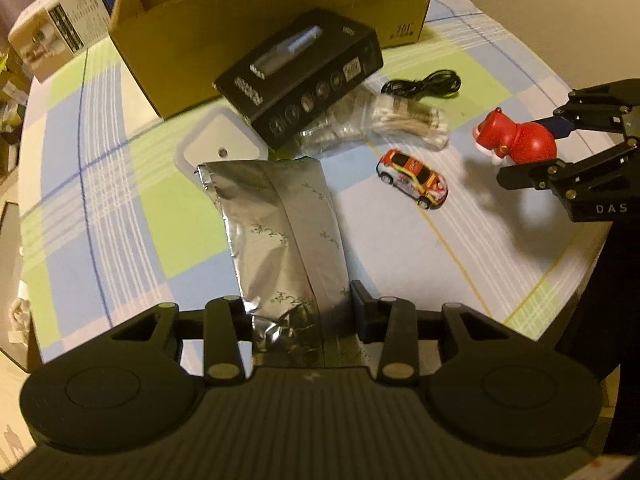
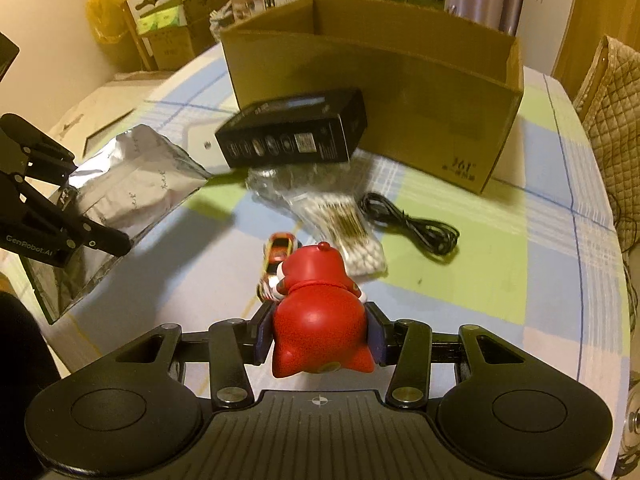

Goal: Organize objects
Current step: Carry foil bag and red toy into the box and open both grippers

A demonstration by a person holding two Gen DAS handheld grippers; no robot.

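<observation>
My left gripper [image 1: 300,312] is shut on the near end of a silver foil bag [image 1: 280,220], which shows lifted above the table at the left of the right wrist view [image 2: 132,184]. My right gripper [image 2: 320,336] is shut on a red toy figure [image 2: 316,312]; the figure [image 1: 516,140] and that gripper also show at the right of the left wrist view. An open cardboard box [image 1: 240,20] [image 2: 380,92] stands at the back of the table. A black product box [image 1: 304,76] [image 2: 292,132] leans in front of it.
On the checked tablecloth [image 1: 100,200] lie a toy car [image 1: 414,178] [image 2: 278,250], a pack of cotton swabs [image 1: 400,120] [image 2: 348,232], a coiled black cable [image 1: 424,84] [image 2: 416,228] and a white rounded device [image 1: 220,148]. A padded chair [image 2: 608,120] stands at the right.
</observation>
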